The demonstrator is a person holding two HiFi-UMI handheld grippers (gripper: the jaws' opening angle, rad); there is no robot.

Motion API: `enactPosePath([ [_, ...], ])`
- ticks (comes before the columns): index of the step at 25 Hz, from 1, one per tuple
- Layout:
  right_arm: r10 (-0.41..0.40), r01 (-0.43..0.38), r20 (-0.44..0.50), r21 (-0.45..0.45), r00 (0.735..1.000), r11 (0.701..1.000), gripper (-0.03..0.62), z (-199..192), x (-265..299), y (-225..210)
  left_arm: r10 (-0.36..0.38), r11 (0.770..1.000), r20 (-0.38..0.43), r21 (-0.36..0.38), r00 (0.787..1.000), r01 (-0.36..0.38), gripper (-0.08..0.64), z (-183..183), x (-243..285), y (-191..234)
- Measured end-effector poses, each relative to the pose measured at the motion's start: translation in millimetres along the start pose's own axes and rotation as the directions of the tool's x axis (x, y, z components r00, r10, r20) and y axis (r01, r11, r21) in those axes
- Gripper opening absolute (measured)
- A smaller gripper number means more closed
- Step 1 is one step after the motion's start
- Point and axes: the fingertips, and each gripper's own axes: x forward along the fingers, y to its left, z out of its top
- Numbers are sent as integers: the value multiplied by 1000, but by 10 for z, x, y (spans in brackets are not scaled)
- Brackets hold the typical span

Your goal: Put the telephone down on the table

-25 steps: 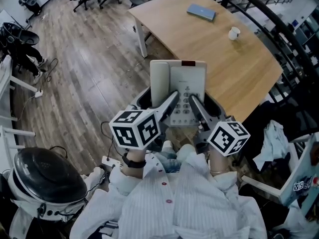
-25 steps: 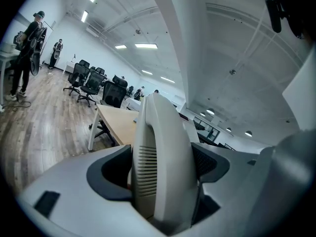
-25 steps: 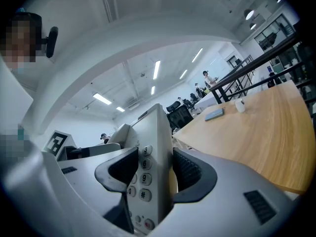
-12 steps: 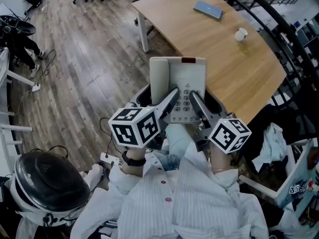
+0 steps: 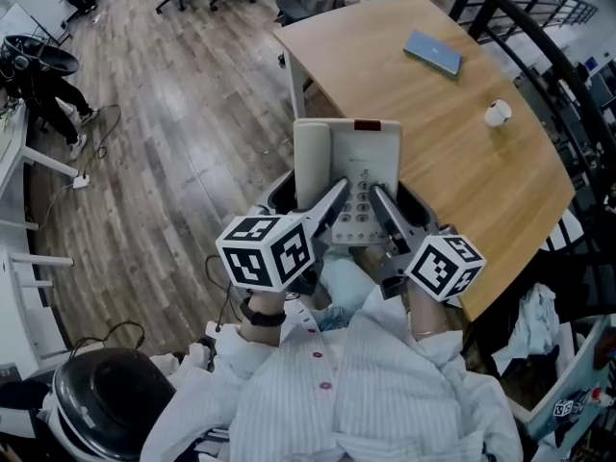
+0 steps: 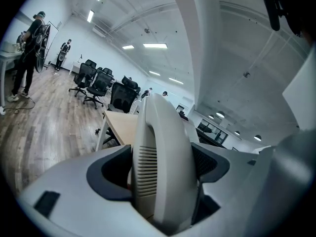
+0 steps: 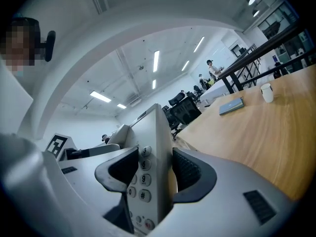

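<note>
Your left tongs [image 5: 320,198] are clamped on the handset side of the telephone [image 5: 348,162], and your right tongs [image 5: 385,205] are on the keypad side, so both grip its near end. You've got it held over the desk's [image 5: 404,104] near edge, not resting on it. The blue notebook [image 5: 433,53] lies toward the far edge. The white cup [image 5: 498,114] stands by the right edge, well apart from it.
</note>
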Motion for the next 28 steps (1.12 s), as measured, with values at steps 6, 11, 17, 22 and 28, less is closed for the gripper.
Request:
enactPosePath([
  [6, -18, 18, 22, 17, 1000, 1000, 232, 410, 607, -280, -16, 1000, -17, 25, 1000, 17, 374, 481, 613, 242],
  [11, -40, 38, 47, 28, 998, 999, 232, 810, 926, -546, -41, 998, -33, 43, 999, 43, 376, 833, 1114, 254],
  [17, -92, 88, 91, 45, 992, 995, 232, 1278, 1206, -934, -90, 993, -65, 65, 994, 94, 374, 1180, 1764, 197],
  [22, -142, 134, 130, 65, 981, 989, 232, 1412, 1239, -1205, -144, 985, -94, 86, 985, 152, 375, 1216, 2115, 122],
  [28, -228, 210, 190, 109, 955, 972, 232, 1614, 1134, -1515, -220, 964, -165, 115, 961, 240, 374, 1241, 2524, -116],
])
